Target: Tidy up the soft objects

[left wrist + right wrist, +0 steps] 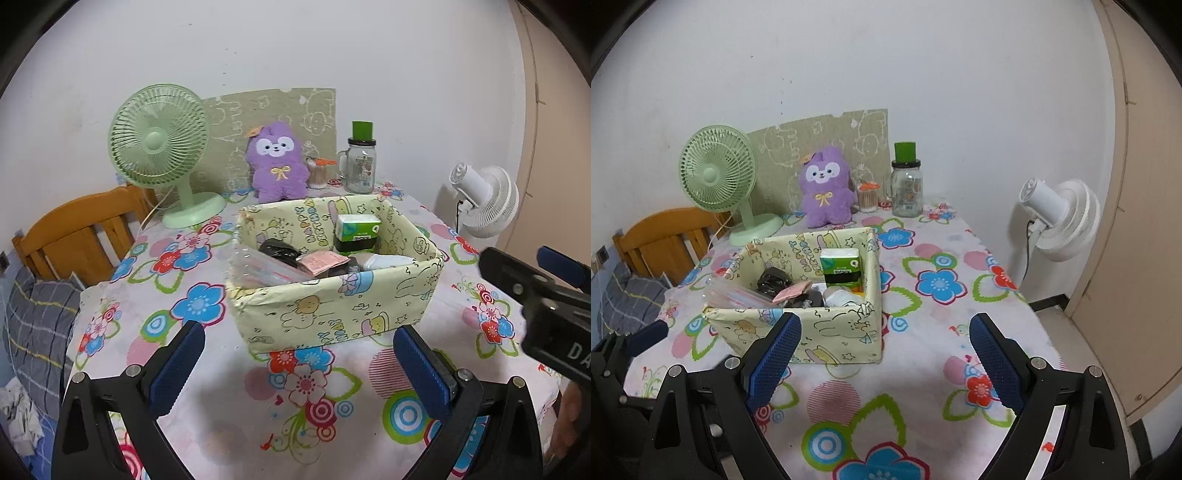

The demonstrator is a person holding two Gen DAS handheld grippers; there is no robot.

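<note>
A purple plush toy (277, 158) sits upright at the back of the table against the wall; it also shows in the right wrist view (823, 186). A pale yellow fabric storage box (332, 306) stands mid-table, holding a green tissue pack (356, 232), a black bundle, a pink packet and a clear zip bag; the box also shows in the right wrist view (812, 325). My left gripper (299, 365) is open and empty, just in front of the box. My right gripper (884, 354) is open and empty, at the box's near right corner.
A green desk fan (159, 147) stands at the back left. A glass jar with a green lid (360, 162) and a cotton swab pot (318, 173) stand right of the plush. A white fan (1060, 218) stands off the table's right edge, a wooden chair (74, 232) at the left.
</note>
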